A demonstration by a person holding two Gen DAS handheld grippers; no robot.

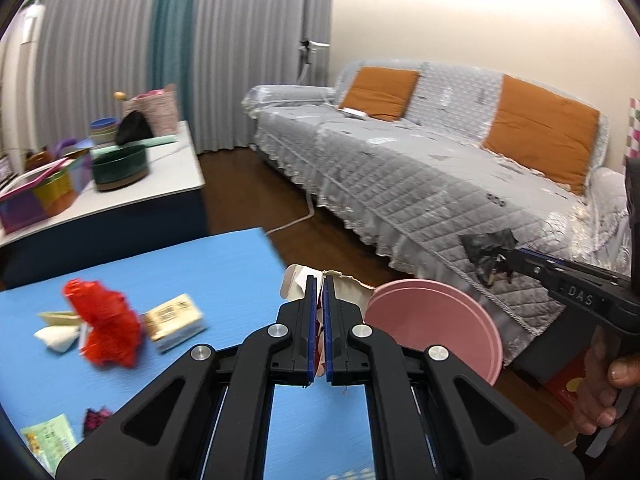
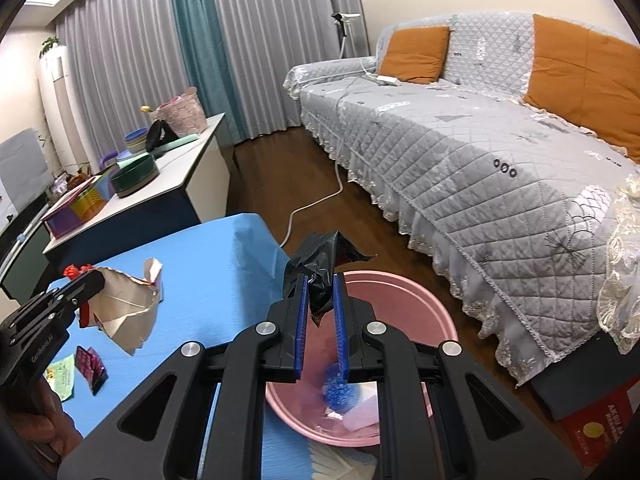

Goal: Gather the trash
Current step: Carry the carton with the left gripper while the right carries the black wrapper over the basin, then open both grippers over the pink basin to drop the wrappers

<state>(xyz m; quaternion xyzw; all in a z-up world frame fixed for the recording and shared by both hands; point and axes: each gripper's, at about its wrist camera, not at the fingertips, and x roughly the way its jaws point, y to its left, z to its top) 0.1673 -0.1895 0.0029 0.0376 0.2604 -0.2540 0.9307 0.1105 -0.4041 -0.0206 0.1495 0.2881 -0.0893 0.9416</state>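
Observation:
My left gripper [image 1: 319,280] is shut on a torn beige carton [image 1: 344,286] and holds it above the blue table [image 1: 224,272]; the carton also shows in the right wrist view [image 2: 128,308]. My right gripper [image 2: 320,280] is shut on a crumpled black plastic wrapper [image 2: 316,268] above the pink basin [image 2: 416,300], which holds a blue scrap [image 2: 338,388] and pale wrappers. In the left wrist view the right gripper [image 1: 502,258] holds the wrapper [image 1: 486,246] beyond the basin [image 1: 436,320]. A red crumpled bag [image 1: 104,320], a small box [image 1: 176,320] and other scraps lie on the table.
A grey-covered sofa [image 2: 480,140] with orange cushions [image 2: 414,54] fills the right side. A white sideboard [image 2: 168,184] with bowls and boxes stands behind the table. A white cable [image 2: 312,204] runs over the wooden floor. A red box [image 2: 600,428] sits by the sofa's foot.

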